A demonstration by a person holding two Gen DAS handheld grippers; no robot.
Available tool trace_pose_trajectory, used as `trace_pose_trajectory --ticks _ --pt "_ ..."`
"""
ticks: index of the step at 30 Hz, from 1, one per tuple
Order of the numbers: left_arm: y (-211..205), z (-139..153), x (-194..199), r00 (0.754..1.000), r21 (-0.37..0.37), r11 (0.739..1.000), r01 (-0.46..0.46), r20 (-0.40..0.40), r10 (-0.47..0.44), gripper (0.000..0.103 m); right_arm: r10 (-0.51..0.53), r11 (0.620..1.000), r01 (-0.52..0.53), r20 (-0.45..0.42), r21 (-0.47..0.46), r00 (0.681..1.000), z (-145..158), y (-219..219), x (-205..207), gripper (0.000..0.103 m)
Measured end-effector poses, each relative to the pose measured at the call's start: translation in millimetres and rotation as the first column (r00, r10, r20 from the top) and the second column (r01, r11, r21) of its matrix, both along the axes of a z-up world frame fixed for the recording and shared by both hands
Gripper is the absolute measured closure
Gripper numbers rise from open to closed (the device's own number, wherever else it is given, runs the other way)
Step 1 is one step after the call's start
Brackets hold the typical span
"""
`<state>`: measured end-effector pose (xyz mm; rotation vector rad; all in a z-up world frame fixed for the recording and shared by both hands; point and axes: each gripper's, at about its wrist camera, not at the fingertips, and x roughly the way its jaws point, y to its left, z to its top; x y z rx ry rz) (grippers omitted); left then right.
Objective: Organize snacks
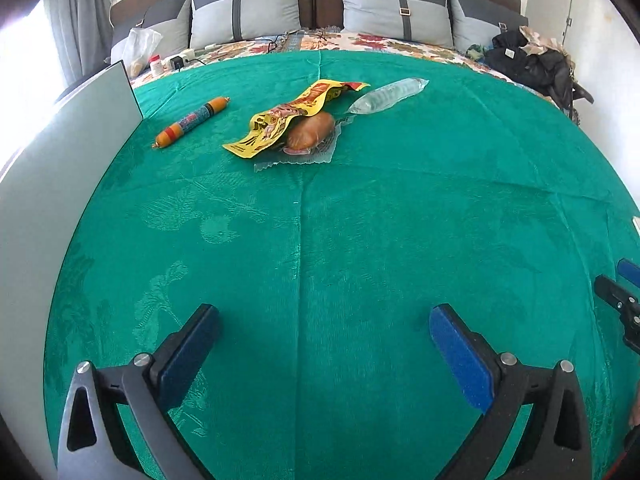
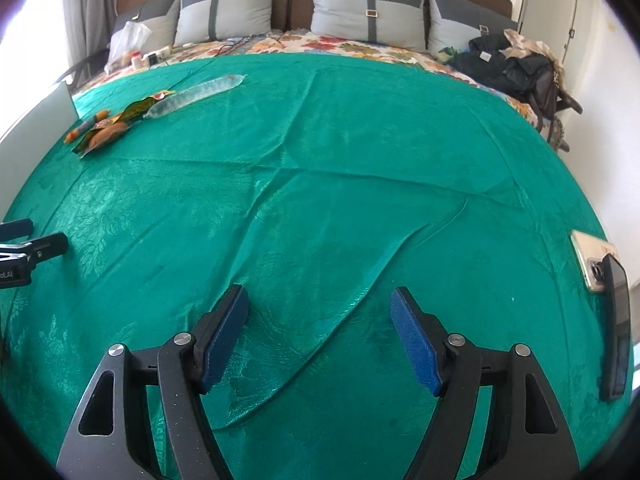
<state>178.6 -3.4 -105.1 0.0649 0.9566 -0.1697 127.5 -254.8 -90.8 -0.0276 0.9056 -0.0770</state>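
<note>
progress: none sorted yet | snacks: sausage stick [image 1: 192, 122], yellow packet [image 1: 292, 120], clear pack [image 1: 386, 96] loose on bed's green cover [image 1: 320, 240] | left tool [image 1: 324, 344] wide, empty | right tool [image 2: 320, 328] apart, empty

Green leaf-patterned cloth [image 1: 360, 240], orange sausage stick [image 1: 192, 122], yellow wrapper [image 1: 276, 120], blue-padded gripper [image 1: 324, 316].

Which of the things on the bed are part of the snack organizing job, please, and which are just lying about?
Part of the job:
- orange sausage stick
- yellow snack packet
- brown bun in clear wrap
- clear tube-shaped packet
- white box

Just lying about:
- two phones
- dark clothes pile
- pillows
- plastic bag
</note>
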Motion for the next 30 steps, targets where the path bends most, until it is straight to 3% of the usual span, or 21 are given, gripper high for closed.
trace_pose_trajectory --ticks 12,30 --pt "-0.5 0.0 2.0 1.000 -0.005 1.000 -0.003 0.008 0.003 0.000 -0.038 0.998 0.038 -0.004 0.048 0.999 -3.0 -10.4 1.2 0.012" --pt "-0.4 -0.1 2.2 1.000 -0.004 1.000 -0.002 0.008 0.002 0.000 -0.033 0.998 0.034 -0.007 0.050 0.999 -2.8 -10.2 0.3 0.009"
